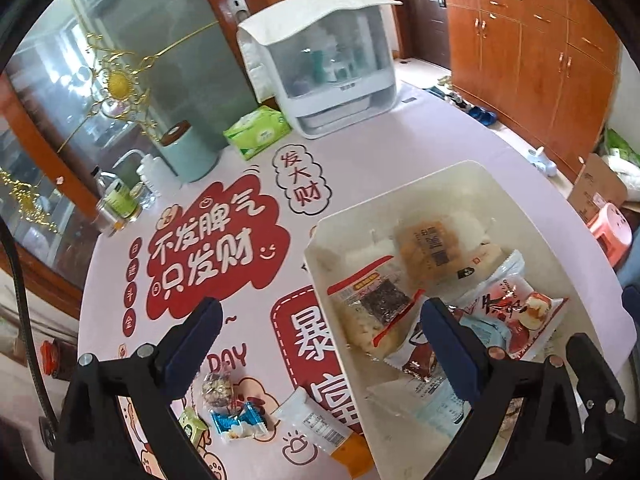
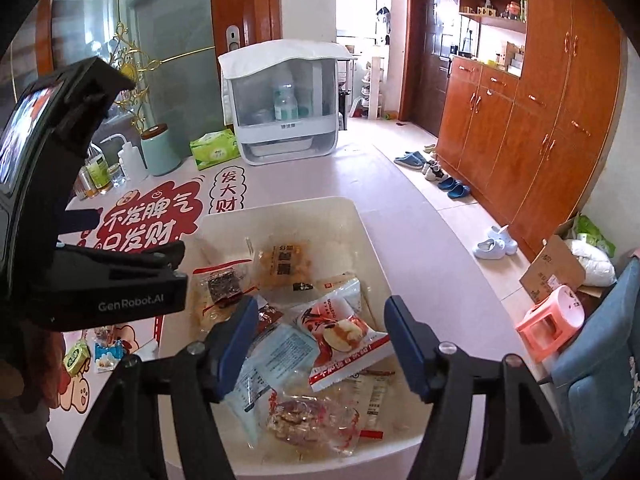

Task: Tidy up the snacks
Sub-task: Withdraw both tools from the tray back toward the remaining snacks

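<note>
We are mid-sort: loose snacks (image 1: 236,424) lie on the counter (image 1: 380,152) near left, just beside the bin (image 1: 472,176). Our left tool (image 1: 320,336) gapes wide, empty, above them. Our right tool (image 2: 320,340) hangs open over the bin, empty. Next, we lower left and pinch one.

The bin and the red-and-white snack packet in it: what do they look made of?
The bin: looks like cream-white moulded plastic, matt to satin, judging by its smooth rounded rim and even colour. The red-and-white snack packet: seems a thin glossy printed plastic film, going by its creases, sheen and crimped sealed edge. Neither can be confirmed by look alone.
</note>
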`<state>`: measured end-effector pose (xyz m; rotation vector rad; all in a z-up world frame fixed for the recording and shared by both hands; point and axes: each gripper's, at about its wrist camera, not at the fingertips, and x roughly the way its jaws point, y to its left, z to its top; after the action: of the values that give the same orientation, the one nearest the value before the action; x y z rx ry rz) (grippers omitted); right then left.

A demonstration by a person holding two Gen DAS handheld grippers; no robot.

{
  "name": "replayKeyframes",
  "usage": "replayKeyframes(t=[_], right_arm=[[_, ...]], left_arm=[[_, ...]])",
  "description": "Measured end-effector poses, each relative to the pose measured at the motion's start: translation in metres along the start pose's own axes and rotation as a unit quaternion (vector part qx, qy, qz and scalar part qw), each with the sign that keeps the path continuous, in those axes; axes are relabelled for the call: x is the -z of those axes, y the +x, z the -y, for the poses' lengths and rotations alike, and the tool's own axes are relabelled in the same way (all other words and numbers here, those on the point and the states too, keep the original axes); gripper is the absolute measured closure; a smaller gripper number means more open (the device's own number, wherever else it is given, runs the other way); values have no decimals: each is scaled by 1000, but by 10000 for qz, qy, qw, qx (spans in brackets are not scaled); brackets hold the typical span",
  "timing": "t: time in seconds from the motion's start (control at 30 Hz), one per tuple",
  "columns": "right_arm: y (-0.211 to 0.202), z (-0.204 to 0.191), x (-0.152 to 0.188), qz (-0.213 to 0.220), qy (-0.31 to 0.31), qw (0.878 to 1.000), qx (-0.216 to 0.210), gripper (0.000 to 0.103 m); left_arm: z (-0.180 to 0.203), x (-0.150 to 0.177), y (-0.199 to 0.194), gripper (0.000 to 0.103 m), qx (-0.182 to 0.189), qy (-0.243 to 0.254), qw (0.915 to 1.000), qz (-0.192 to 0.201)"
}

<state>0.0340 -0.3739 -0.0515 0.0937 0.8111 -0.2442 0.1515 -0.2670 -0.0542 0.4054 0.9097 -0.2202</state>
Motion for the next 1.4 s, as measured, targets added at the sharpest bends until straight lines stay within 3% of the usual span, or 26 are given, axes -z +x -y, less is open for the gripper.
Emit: replayKeyframes(t=[0.7,1.17,1.4], right_arm=[[-17,-4,9,88,-12,9990,-443,37],[-41,-44,11,292,-119,9981,-528,37],[-55,-77,7,416,-139,9975,-546,37]], left_arm=[[-15,35,-36,4,-326,-217,9991,178],[-76,69,-53,4,-510,-626,9965,212],[-122,84,-64,4,-656,-766,9940,433]])
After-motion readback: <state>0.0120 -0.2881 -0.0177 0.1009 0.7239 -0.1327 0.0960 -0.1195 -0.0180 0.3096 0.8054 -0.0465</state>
